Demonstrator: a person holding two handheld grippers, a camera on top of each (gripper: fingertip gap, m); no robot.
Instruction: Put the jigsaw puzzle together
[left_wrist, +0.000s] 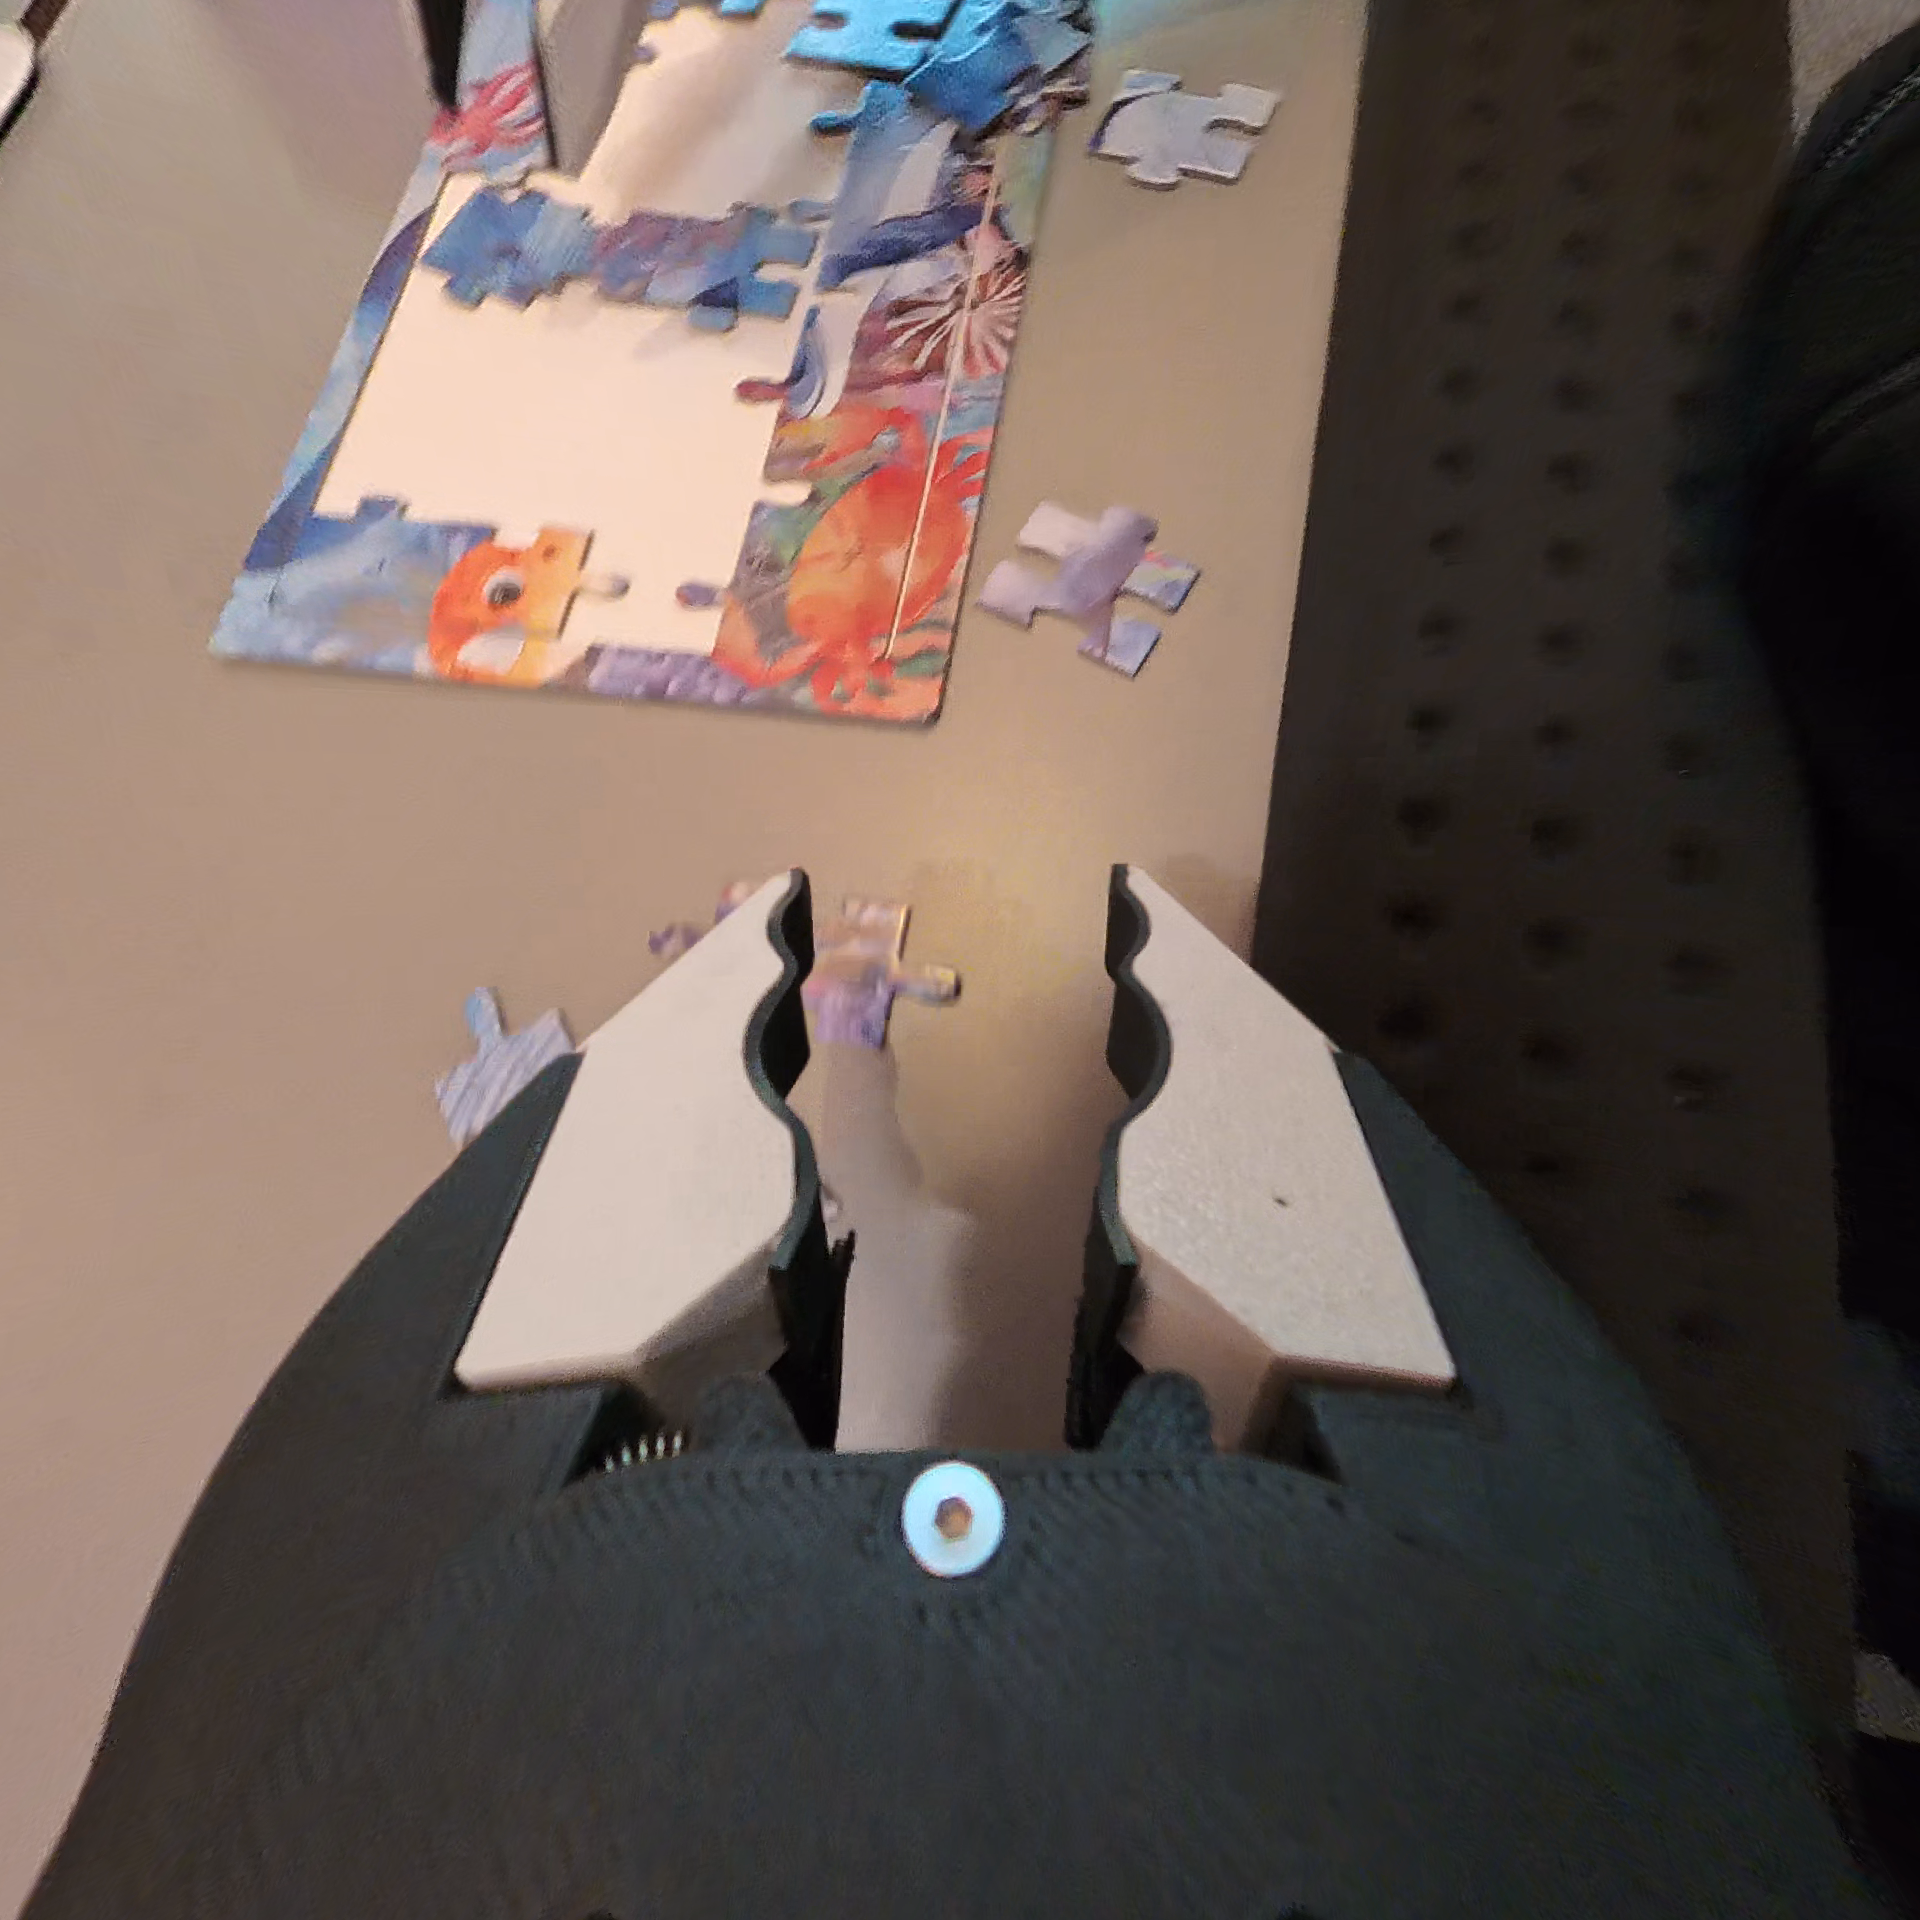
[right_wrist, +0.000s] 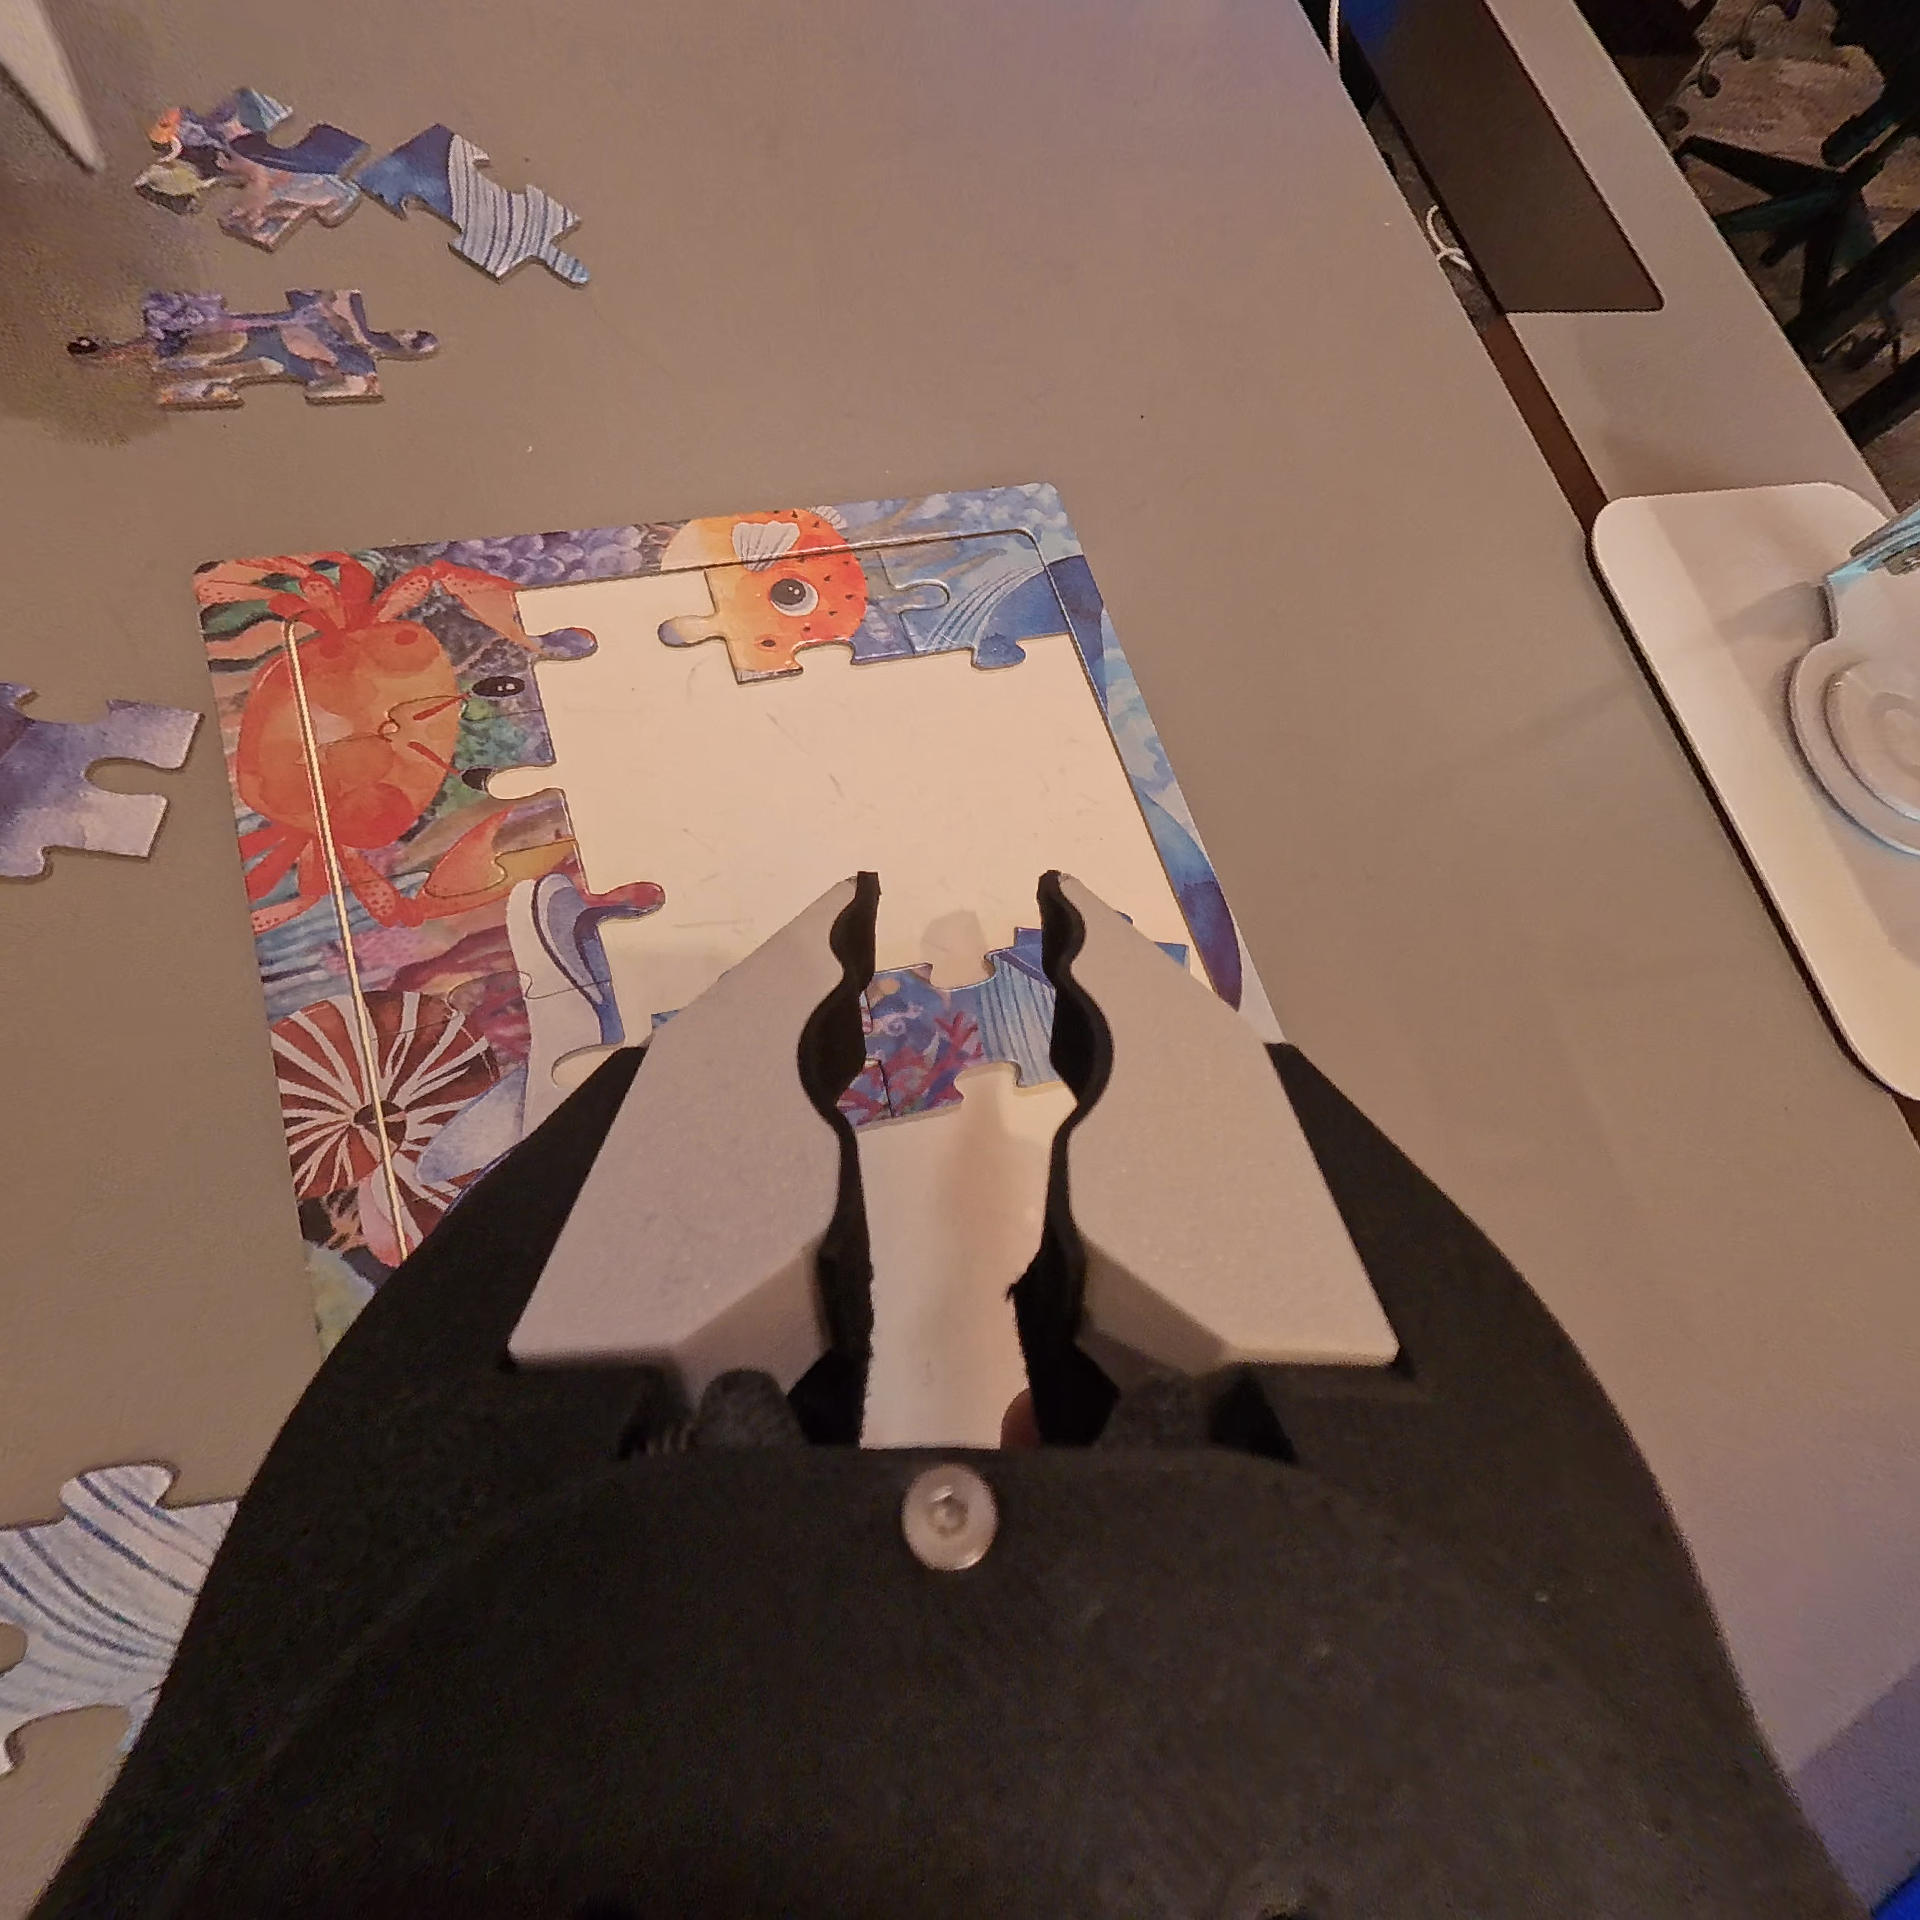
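Both grippers (left_wrist: 956, 894) (right_wrist: 958, 883) w/ fingers apart, over puzzle tray (right_wrist: 1143, 758).

Both wrist views look down, from opposite ends, on the puzzle board (left_wrist: 582, 436) (right_wrist: 831, 790)

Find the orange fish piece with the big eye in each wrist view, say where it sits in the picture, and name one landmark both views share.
Left wrist view: the orange fish piece sits lower left of the puzzle tray, on its near edge.
Right wrist view: the orange fish piece sits at the tray's far edge, upper centre of the picture.
Shared landmark: the orange crab printed along one side of the tray.
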